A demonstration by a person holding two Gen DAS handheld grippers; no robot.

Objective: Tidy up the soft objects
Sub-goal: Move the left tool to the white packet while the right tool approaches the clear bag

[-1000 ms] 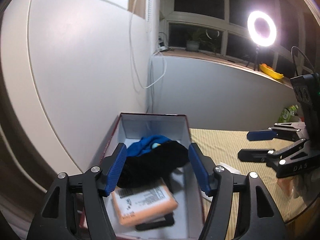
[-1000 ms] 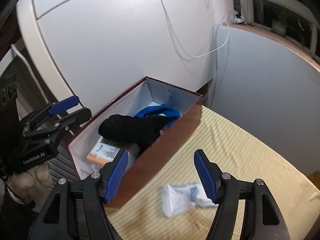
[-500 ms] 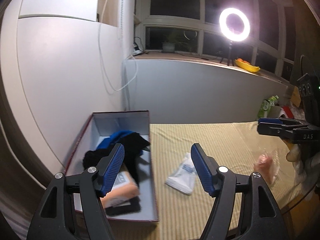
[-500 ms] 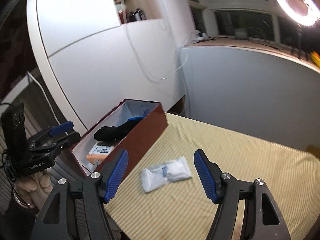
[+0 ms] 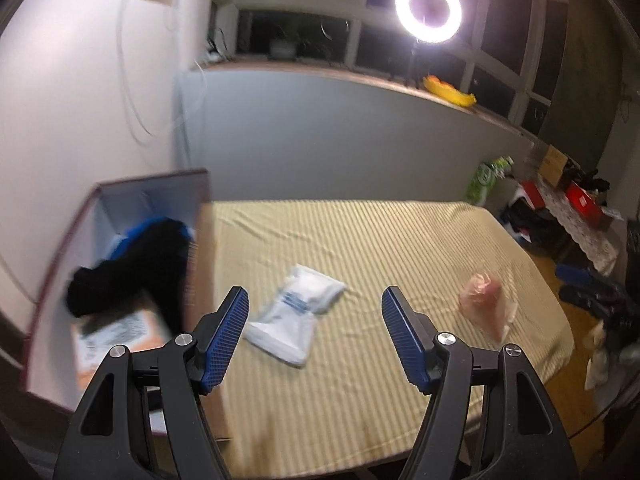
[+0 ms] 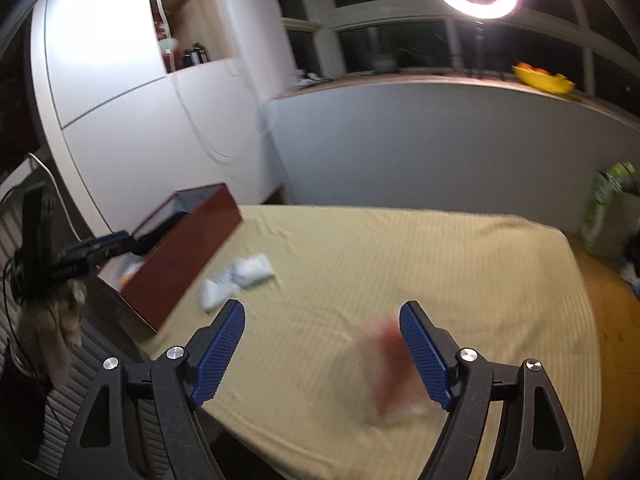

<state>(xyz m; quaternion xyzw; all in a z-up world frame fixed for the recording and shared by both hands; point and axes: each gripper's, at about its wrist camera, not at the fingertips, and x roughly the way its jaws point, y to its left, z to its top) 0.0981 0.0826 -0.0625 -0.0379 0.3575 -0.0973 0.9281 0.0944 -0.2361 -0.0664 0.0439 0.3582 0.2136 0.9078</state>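
Note:
A dark red box (image 5: 52, 264) stands at the table's left edge; it holds a black cloth (image 5: 132, 264), a blue cloth (image 5: 136, 232) and an orange packet (image 5: 120, 332). A white soft packet (image 5: 298, 316) lies on the yellow striped cloth (image 5: 360, 248) beside the box, and a pink item in clear plastic (image 5: 486, 306) lies to the right. My left gripper (image 5: 316, 332) is open and empty above the white packet. My right gripper (image 6: 322, 352) is open and empty, with the blurred pink item (image 6: 390, 368) between its fingers' line. The box (image 6: 180, 256) and white packet (image 6: 240, 280) also show there.
White walls close the left and far sides. A ring light (image 5: 428, 2) stands on the window sill with a yellow bowl (image 5: 450, 90). Clutter and red boxes (image 5: 560, 200) lie on the floor at the right. The left gripper (image 6: 100, 246) shows by the box.
Both grippers have swung right, away from the box. The left one now faces the white packet; the right one now faces the pink item. Both stay open.

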